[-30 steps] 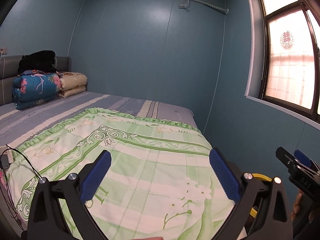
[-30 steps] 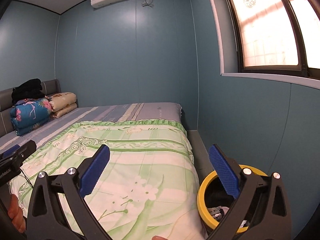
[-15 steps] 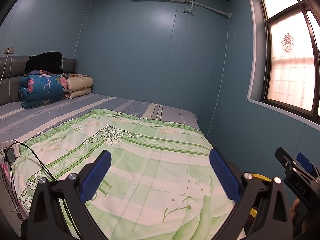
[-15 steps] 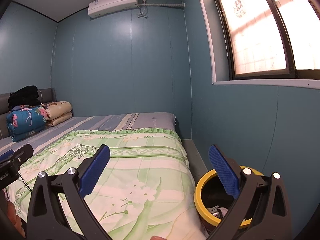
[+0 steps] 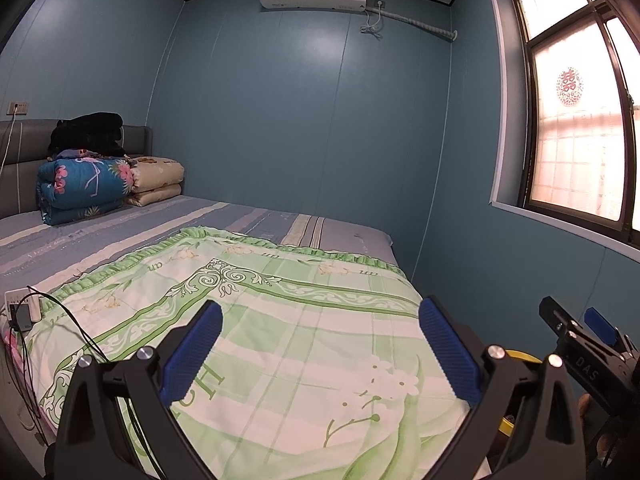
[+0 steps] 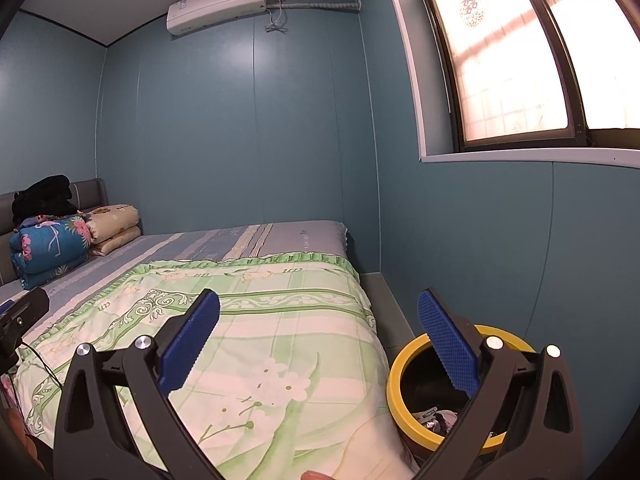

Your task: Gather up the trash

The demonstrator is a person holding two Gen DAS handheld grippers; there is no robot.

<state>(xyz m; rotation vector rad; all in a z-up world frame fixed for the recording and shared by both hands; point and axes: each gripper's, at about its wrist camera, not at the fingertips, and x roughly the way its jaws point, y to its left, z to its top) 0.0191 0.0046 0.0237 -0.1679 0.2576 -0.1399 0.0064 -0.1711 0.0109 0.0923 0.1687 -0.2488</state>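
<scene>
The bed (image 5: 224, 320) shows no loose trash on its green quilt (image 6: 280, 340). The yellow-rimmed bin (image 6: 400, 372), on the floor just beside the bed's right edge, holds some scraps. Both the left gripper (image 5: 320, 344) and the right gripper (image 6: 318, 340) hover above the quilt, jaws wide and empty. Judged: a search step; next, spot trash elsewhere.

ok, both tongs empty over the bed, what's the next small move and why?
Probably sweep both views lower to search. The left tongs and right tongs are open and empty, the green floral quilt shows no litter, and the yellow-rimmed black trash bin beside the bed already holds scraps.
</scene>
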